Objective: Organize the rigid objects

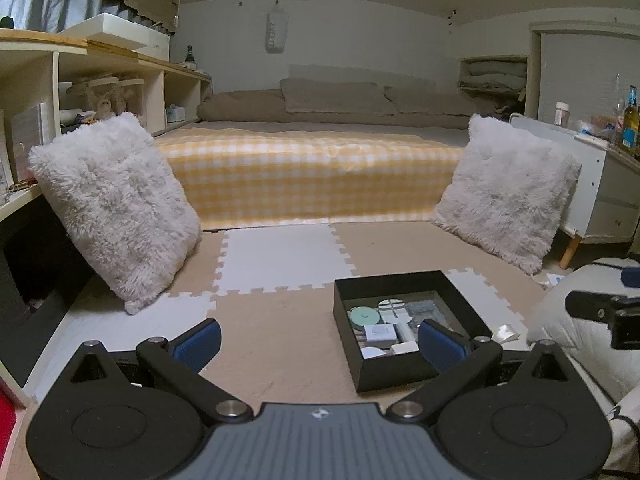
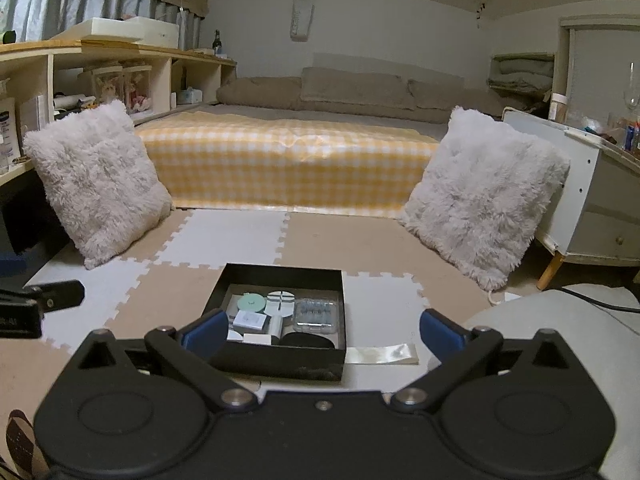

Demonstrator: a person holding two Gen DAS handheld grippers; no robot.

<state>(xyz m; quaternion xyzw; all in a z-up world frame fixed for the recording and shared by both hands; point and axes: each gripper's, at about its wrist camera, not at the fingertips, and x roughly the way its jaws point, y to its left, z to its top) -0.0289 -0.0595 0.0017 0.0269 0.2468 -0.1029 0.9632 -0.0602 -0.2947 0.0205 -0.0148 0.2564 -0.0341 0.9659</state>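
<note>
A black open box sits on the foam floor mat and holds several small rigid items: a mint round case, a white round item, a white square box, a clear plastic pack and a black round item. My left gripper is open and empty, just left of the box. My right gripper is open and empty, low in front of the box. Each gripper shows at the edge of the other's view.
Two fluffy white cushions lean at either side of a yellow checked bed. A wooden shelf unit runs along the left, a white cabinet with bottles stands right. A flat pale strip lies right of the box.
</note>
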